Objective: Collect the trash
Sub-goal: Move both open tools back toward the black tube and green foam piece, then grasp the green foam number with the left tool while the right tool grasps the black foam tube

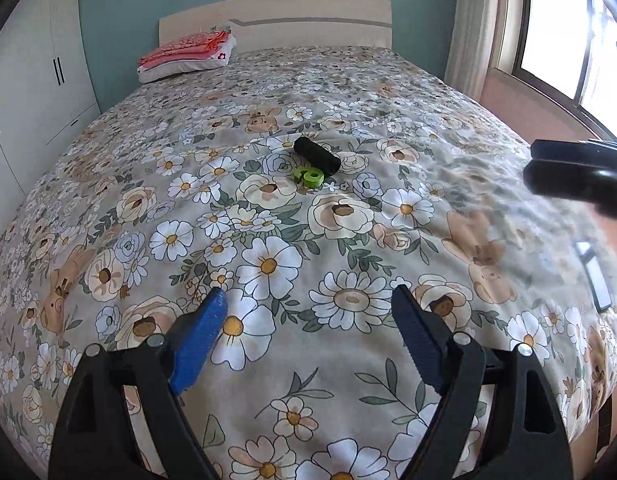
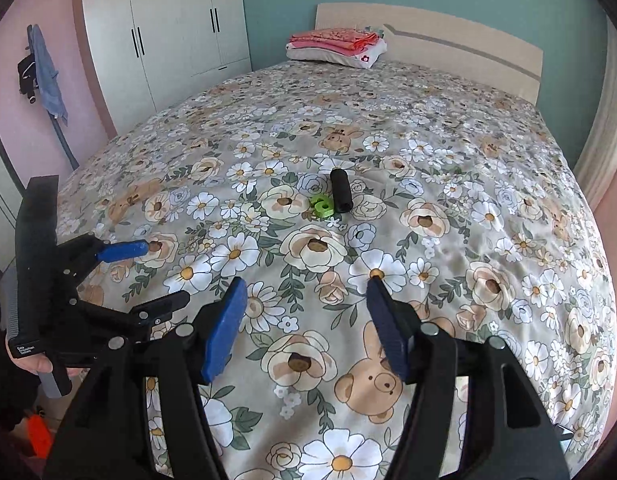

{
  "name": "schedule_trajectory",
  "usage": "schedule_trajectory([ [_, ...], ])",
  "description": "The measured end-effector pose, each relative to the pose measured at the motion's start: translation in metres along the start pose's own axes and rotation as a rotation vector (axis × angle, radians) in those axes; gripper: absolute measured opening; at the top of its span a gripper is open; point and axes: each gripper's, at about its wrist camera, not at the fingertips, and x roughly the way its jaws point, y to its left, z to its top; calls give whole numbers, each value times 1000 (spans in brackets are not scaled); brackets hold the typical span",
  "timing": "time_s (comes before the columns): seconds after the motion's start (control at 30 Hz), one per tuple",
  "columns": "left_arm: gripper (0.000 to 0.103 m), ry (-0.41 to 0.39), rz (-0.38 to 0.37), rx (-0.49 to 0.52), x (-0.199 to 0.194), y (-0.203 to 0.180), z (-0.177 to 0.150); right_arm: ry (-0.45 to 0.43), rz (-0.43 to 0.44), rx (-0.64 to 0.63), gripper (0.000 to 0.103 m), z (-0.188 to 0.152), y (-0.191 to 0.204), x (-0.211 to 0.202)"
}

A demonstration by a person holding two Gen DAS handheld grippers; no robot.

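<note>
A black cylinder-shaped roll (image 1: 317, 155) lies near the middle of the floral bedspread (image 1: 268, 360), with a small green piece (image 1: 307, 176) touching its near side. Both show in the right wrist view too: the black roll (image 2: 340, 189) and the green piece (image 2: 322, 205). My left gripper (image 1: 308, 304) is open and empty, hovering over the bed's near part, well short of them. My right gripper (image 2: 304, 292) is open and empty, also short of them. The left gripper (image 2: 148, 276) shows at the left of the right wrist view, and part of the right gripper's body (image 1: 568, 172) at the right edge of the left wrist view.
Folded pink and white bedding (image 1: 188, 56) lies by the headboard (image 1: 308, 20). A white wardrobe (image 2: 168, 32) stands left of the bed. A window (image 1: 568, 40) and curtain are on the right. A phone-like dark slab (image 1: 594, 276) lies near the bed's right edge.
</note>
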Motion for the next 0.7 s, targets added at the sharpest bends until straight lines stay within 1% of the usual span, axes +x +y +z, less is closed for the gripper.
schedule_trajectory([
  [0.1,86,-15,-15,45,32,9,23,19,7,6,63,30,-13,46],
  [0.27,86,-14,-146,92,83,18,54,81,-11,-8,63,70,-26,131],
  [0.4,86,-7,-188,144,126,20,72,125,-2,-15,63,98,-38,193],
  [0.47,86,-4,-204,169,144,20,81,146,15,-1,63,109,-42,219],
  [0.57,86,-7,-220,187,168,22,93,164,-4,3,63,123,-48,253],
  [0.67,86,15,-268,196,189,25,99,194,-3,14,63,130,-52,283],
  [0.7,86,15,-273,209,195,24,100,202,-6,16,63,131,-53,291],
])
